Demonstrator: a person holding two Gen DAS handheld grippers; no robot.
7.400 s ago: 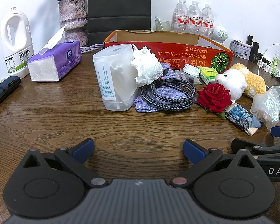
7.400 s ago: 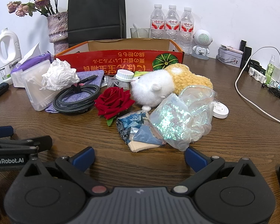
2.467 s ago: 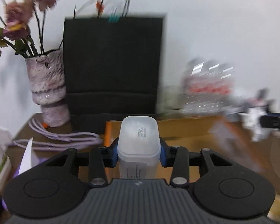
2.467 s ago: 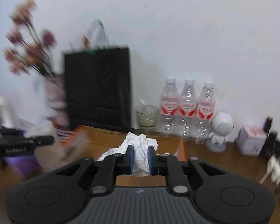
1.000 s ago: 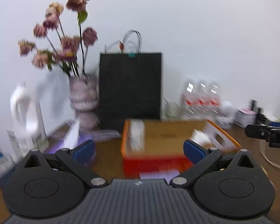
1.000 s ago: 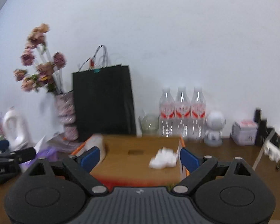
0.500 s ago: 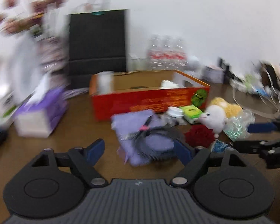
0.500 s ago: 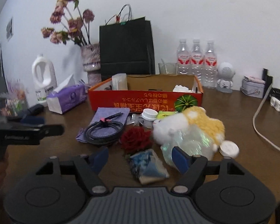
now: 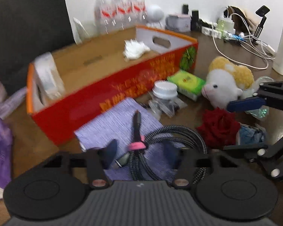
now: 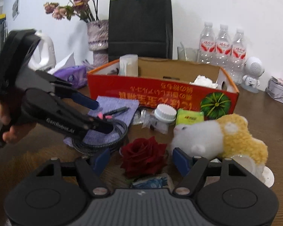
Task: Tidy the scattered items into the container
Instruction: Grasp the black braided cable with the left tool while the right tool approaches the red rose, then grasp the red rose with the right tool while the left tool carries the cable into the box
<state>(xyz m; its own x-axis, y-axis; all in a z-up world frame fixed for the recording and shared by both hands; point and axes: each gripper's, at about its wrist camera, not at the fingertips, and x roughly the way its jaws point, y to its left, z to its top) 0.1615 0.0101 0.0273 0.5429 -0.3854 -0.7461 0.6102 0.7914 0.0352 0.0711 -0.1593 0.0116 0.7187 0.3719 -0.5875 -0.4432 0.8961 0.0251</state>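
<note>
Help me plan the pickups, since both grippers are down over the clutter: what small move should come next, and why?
Probably finish closing the left gripper on the coiled black cable. Its jaws have just been closing and now straddle the coil on the purple cloth, pads not yet pressing. The right gripper is open around the red rose, so it could follow.

The white plastic container (image 9: 47, 79) and the crumpled tissue (image 9: 134, 49), earlier lying on the table among the scattered items, now sit inside the red cardboard box (image 9: 122, 92), at its left and right ends respectively. The left gripper (image 9: 139, 155), raised and fully spread a second ago, has come down over the coiled black cable (image 9: 171, 133) on the purple cloth (image 9: 111, 124), its jaws having just been closing with the cable bundle between them. The right gripper (image 10: 139, 162) has likewise descended, narrowing slightly, and now brackets the red rose (image 10: 143, 155) without touching it.
</note>
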